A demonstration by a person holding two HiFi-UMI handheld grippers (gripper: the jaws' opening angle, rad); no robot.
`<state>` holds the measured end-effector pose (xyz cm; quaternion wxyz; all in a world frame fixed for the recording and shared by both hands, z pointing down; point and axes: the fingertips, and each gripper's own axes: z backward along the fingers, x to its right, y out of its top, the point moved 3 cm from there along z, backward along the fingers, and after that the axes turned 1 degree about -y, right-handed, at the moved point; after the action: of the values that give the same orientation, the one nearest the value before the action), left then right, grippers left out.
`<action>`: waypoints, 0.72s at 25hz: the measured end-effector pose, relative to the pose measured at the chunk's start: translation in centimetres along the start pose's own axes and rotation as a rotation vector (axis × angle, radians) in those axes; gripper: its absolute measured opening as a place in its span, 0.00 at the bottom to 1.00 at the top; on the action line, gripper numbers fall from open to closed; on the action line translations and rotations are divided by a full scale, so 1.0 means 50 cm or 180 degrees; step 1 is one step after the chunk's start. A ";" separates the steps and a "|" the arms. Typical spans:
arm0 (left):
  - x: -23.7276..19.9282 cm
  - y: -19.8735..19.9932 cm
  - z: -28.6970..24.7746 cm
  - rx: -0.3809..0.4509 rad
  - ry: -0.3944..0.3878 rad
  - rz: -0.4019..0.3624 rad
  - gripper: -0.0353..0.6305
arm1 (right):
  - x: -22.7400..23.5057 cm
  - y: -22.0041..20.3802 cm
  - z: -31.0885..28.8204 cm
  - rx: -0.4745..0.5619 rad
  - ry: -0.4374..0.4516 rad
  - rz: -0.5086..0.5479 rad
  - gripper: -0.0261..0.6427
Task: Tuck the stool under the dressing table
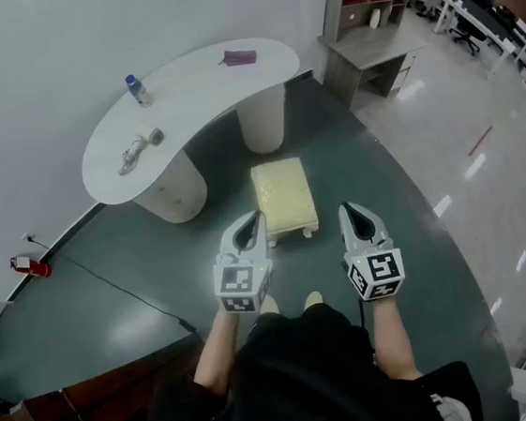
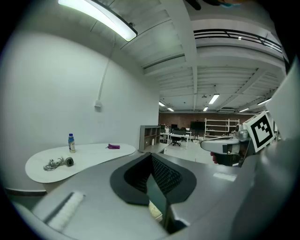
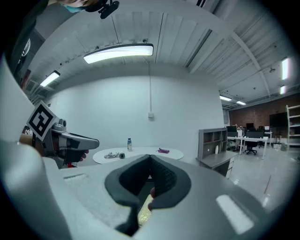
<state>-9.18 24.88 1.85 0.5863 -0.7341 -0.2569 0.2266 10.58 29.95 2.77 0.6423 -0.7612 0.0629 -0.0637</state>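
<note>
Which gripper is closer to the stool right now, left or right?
Left. The left gripper hangs at the stool's near left corner; the right gripper is off its right side, with more floor showing between.

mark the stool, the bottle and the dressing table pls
stool [image 1: 284, 193], head view, middle of the cream seat top.
bottle [image 1: 140, 93], head view, body below the blue cap.
dressing table [image 1: 203, 94], head view, bare white top.
</note>
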 end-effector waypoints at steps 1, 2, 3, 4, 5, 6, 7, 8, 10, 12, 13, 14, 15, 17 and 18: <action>-0.003 0.000 0.001 -0.0003 -0.0001 -0.0002 0.06 | -0.002 0.002 -0.002 0.0003 -0.0004 0.0000 0.04; -0.007 -0.001 0.001 -0.0005 -0.0002 -0.0002 0.06 | -0.004 0.003 -0.003 0.0006 -0.0007 -0.0001 0.04; -0.010 -0.002 0.002 -0.0006 -0.0003 0.0001 0.06 | -0.006 0.004 -0.005 0.0008 -0.0008 -0.0003 0.04; -0.013 -0.002 0.003 -0.0006 -0.0004 0.0006 0.06 | -0.008 0.005 -0.007 0.0009 -0.0009 -0.0005 0.04; -0.016 -0.003 0.004 -0.0006 -0.0006 0.0012 0.06 | -0.011 0.005 -0.008 0.0009 -0.0009 -0.0008 0.04; -0.018 -0.004 0.004 -0.0006 -0.0012 0.0017 0.06 | -0.014 0.005 -0.009 0.0007 -0.0013 -0.0011 0.04; -0.021 -0.005 0.005 -0.0005 -0.0021 0.0024 0.06 | -0.017 0.005 -0.010 0.0005 -0.0018 -0.0017 0.04; -0.024 -0.005 0.006 -0.0004 -0.0033 0.0030 0.06 | -0.020 0.005 -0.011 0.0005 -0.0026 -0.0030 0.04; -0.032 -0.008 0.006 -0.0004 -0.0055 0.0039 0.06 | -0.025 0.006 -0.013 0.0010 -0.0046 -0.0075 0.04; -0.042 -0.010 0.006 -0.0006 -0.0079 0.0045 0.06 | -0.030 0.007 -0.016 0.0007 -0.0086 -0.0103 0.04; -0.047 -0.012 0.006 -0.0008 -0.0092 0.0046 0.06 | -0.033 0.007 -0.018 0.0003 -0.0108 -0.0108 0.04; -0.052 -0.013 0.006 -0.0009 -0.0106 0.0048 0.06 | -0.036 0.007 -0.020 -0.0004 -0.0130 -0.0111 0.04; -0.057 -0.014 0.006 -0.0009 -0.0121 0.0050 0.06 | -0.039 0.007 -0.022 -0.0013 -0.0149 -0.0109 0.04; -0.066 -0.015 0.005 -0.0001 -0.0156 0.0054 0.06 | -0.048 0.006 -0.027 -0.0029 -0.0183 -0.0086 0.04; -0.072 -0.016 0.004 0.0006 -0.0175 0.0055 0.06 | -0.052 0.005 -0.030 -0.0036 -0.0199 -0.0070 0.04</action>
<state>-12.12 22.86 2.69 0.5777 -0.7293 -0.2663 0.2521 7.73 28.90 2.75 0.6389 -0.7671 0.0348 -0.0467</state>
